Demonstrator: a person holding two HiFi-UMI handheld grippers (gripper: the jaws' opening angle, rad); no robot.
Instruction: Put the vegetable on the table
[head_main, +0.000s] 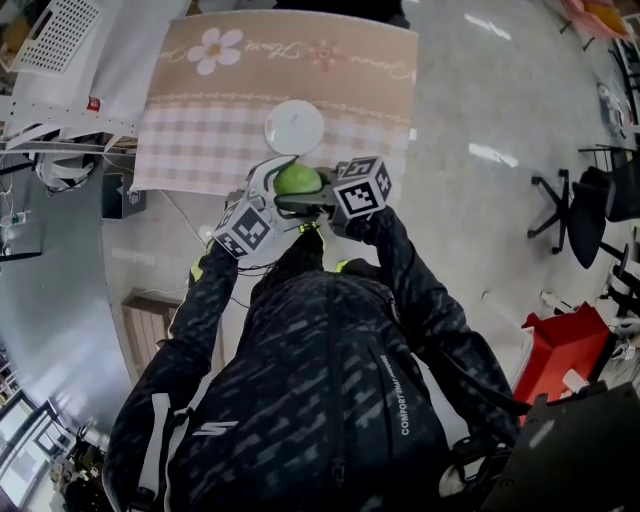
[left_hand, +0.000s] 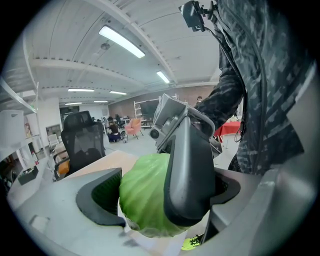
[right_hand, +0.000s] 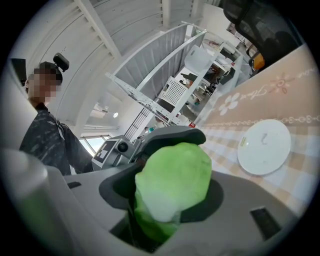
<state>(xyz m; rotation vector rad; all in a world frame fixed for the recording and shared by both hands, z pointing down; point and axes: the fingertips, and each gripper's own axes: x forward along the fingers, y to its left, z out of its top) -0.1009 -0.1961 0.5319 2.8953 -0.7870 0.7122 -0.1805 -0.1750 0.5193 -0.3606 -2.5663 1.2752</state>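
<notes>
Right tool (right_hand: 167, 200) clasping cabbage (right_hand: 175, 165), underside hidden

The head view looks steeply down on the vegetable (head_main: 297, 179) from well above. The left gripper view sits just beside it, facing up toward the person's jacket (left_hand: 260, 100). The right gripper view, equally near, faces past it to the table (right_hand: 295, 80). All three views share the vegetable.
</notes>
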